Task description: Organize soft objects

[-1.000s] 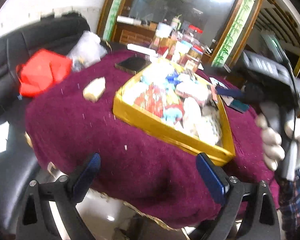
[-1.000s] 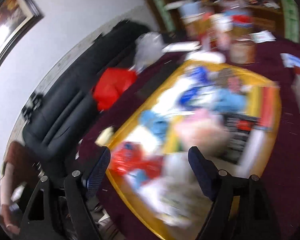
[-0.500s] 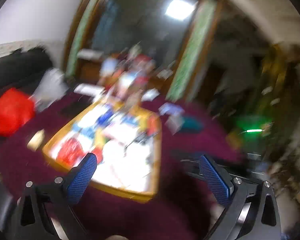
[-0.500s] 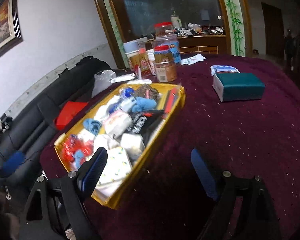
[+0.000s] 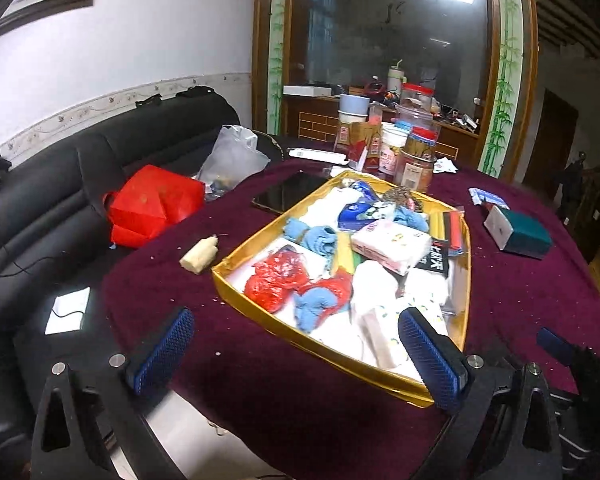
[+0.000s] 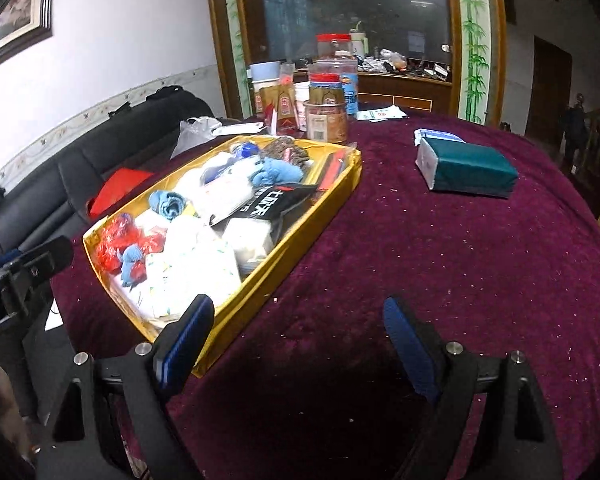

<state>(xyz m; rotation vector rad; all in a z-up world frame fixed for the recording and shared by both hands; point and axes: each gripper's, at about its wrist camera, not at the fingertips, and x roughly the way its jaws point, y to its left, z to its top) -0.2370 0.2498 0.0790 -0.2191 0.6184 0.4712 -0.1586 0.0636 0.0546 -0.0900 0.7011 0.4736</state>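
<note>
- The yellow tray (image 5: 236, 294) sits on the maroon cloth (image 6: 440, 248) near the table's left edge, packed with soft things.
- At its near end lie a red crinkled bag (image 5: 278, 280), a blue rag (image 5: 314, 308) and a white patterned tissue pack (image 5: 384, 328).
- Mid-tray there is a pink tissue pack (image 5: 390, 242) lying on a black packet (image 6: 274, 202), with another blue rag (image 5: 314, 236) beside it.
- At the far end are a blue and white pouch (image 5: 360, 210) and a brownish bundle (image 6: 286, 148); red sticks (image 5: 454, 226) lie along the right wall.
- The left gripper (image 5: 296, 354) hangs over the tray's near corner, jaws spread wide with nothing between the pads; they have just been opening.
- The right gripper (image 6: 300, 340) is over bare cloth just beside the tray's near right corner, jaws also apart and empty, and just been opening too.
- Just beside the tray's left wall a cream lump (image 5: 200, 254) lies on the cloth; a dark phone (image 5: 288, 196) lies by the far left corner.
- A green box (image 6: 466, 168) rests well apart toward the table's right edge.
- Jars (image 6: 328, 116) and cartons cluster at the far edge.
- A red bag (image 5: 152, 204) and a clear plastic bag (image 5: 232, 156) sit on the black sofa (image 5: 40, 200) off the left edge.
</note>
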